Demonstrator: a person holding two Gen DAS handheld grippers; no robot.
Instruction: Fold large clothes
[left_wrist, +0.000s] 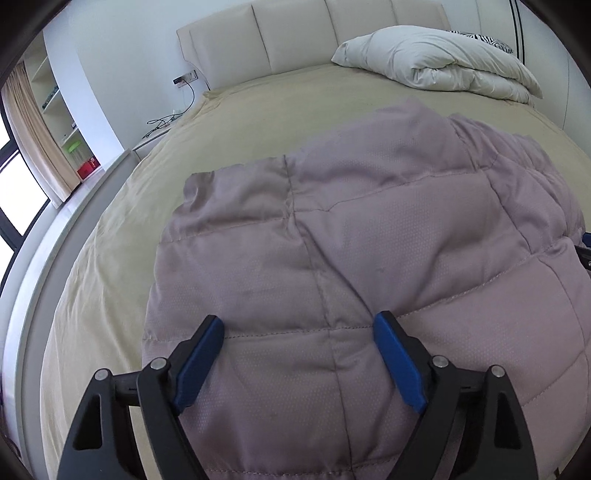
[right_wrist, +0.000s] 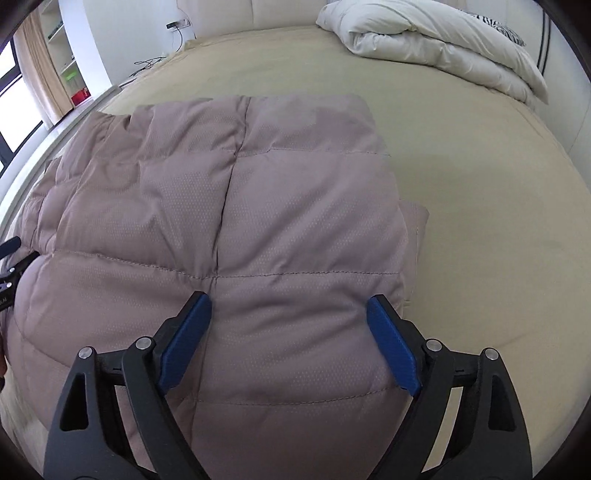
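Note:
A mauve quilted padded garment (left_wrist: 369, 240) lies folded on the tan bed sheet (left_wrist: 240, 110). In the left wrist view my left gripper (left_wrist: 299, 323) hovers over its near left part, blue-padded jaws spread wide with only flat fabric under them. In the right wrist view the same garment (right_wrist: 236, 206) fills the middle, with a lower layer poking out at its right edge (right_wrist: 415, 221). My right gripper (right_wrist: 288, 302) stands open above the near right part, gripping nothing. Part of the left gripper's black frame (right_wrist: 11, 258) shows at the left edge.
A folded white duvet (left_wrist: 443, 62) and a zebra-print pillow (left_wrist: 491, 40) lie at the head of the bed by the cream headboard (left_wrist: 295, 33). Left of the bed are a nightstand with cables (left_wrist: 159, 125), shelves (left_wrist: 55, 96), a curtain and a window.

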